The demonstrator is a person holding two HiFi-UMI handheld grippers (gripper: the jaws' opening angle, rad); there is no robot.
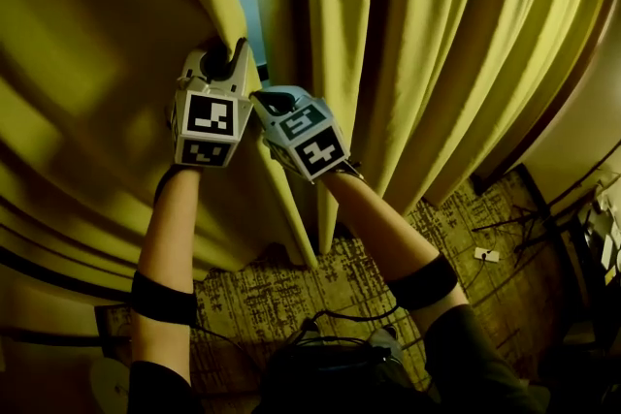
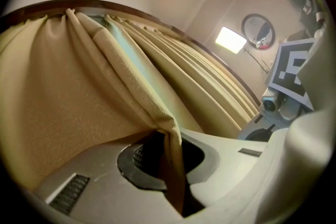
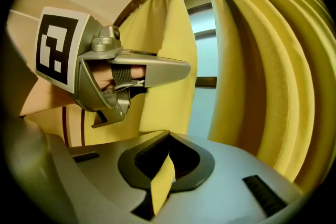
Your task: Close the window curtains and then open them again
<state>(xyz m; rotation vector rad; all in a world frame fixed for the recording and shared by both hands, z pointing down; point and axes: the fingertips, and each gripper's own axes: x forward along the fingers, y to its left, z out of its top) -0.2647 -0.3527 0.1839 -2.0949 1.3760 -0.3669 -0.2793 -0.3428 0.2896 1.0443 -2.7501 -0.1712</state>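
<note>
Two yellow curtains hang before the window. In the head view the left curtain (image 1: 87, 82) fills the left side and the right curtain (image 1: 427, 44) falls in deep folds. My left gripper (image 1: 225, 58) is shut on the left curtain's inner edge (image 2: 157, 107), with cloth pinched between its jaws (image 2: 170, 165). Close beside it, my right gripper (image 1: 278, 102) is shut on the edge of the right curtain (image 3: 262, 71), and a strip of yellow cloth sticks up between its jaws (image 3: 163, 178). Only a narrow strip of window (image 1: 252, 19) shows between the two curtains.
Patterned carpet (image 1: 320, 286) lies below the curtains. Cables and a white socket (image 1: 486, 254) are on the floor at the right, by dark furniture. In the left gripper view a lit lamp (image 2: 231, 39) and a round mirror (image 2: 258, 30) hang on the wall.
</note>
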